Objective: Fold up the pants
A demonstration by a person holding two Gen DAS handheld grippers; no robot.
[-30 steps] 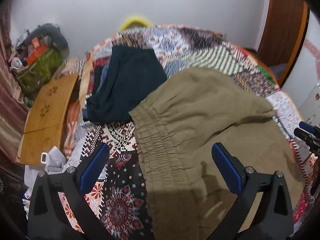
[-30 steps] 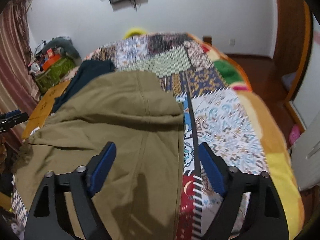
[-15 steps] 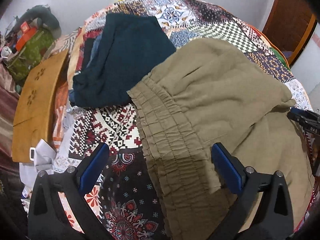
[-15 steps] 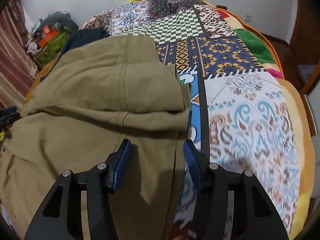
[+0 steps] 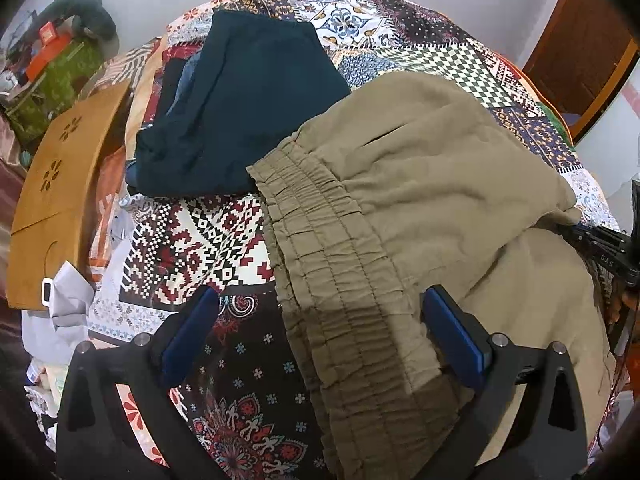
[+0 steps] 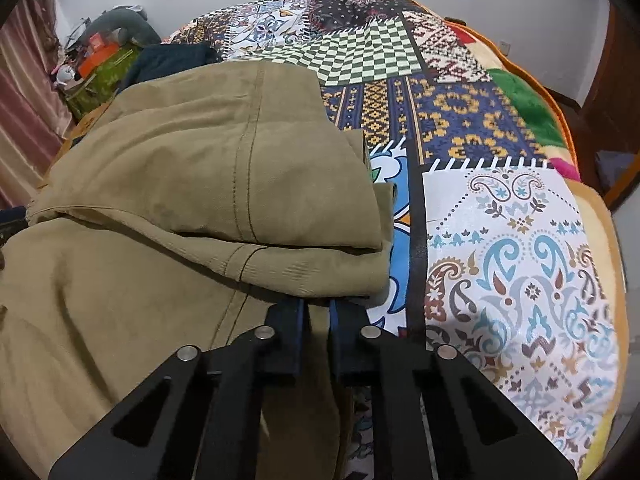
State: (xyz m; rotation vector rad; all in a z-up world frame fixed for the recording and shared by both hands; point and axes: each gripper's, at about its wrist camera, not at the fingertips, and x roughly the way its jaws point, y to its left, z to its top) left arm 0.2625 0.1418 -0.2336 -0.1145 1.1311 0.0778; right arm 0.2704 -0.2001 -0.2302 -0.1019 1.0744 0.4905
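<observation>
1. The bed [image 5: 224, 240] carries a patchwork quilt [image 6: 520, 264] of checked, paisley and floral panels.
2. The pants [image 5: 420, 208], olive-khaki, lie across the quilt in the middle of the bed, already folded over once: an upper layer rests on a lower one, with the fold edge near the right side. Their gathered elastic waistband [image 5: 332, 280] faces the left wrist view.
3. A dark teal garment [image 5: 248, 112] lies beyond the waistband, its near edge touching or just under the pants' corner.
4. A wooden board [image 5: 56, 184] with flower cut-outs sits at the bed's left edge.
5. A green bag [image 5: 52, 84] stands on the floor by the far wall, with an orange box [image 5: 44, 44] and other small items in its top; what else it holds cannot be told.
6. The left tongs [image 5: 320, 344] are spread wide, hanging over the waistband with one finger on each side and pinching nothing.
7. The right tongs [image 6: 318, 320] are pressed nearly together on the pants' lower layer, their tips tucked under the folded edge.
</observation>
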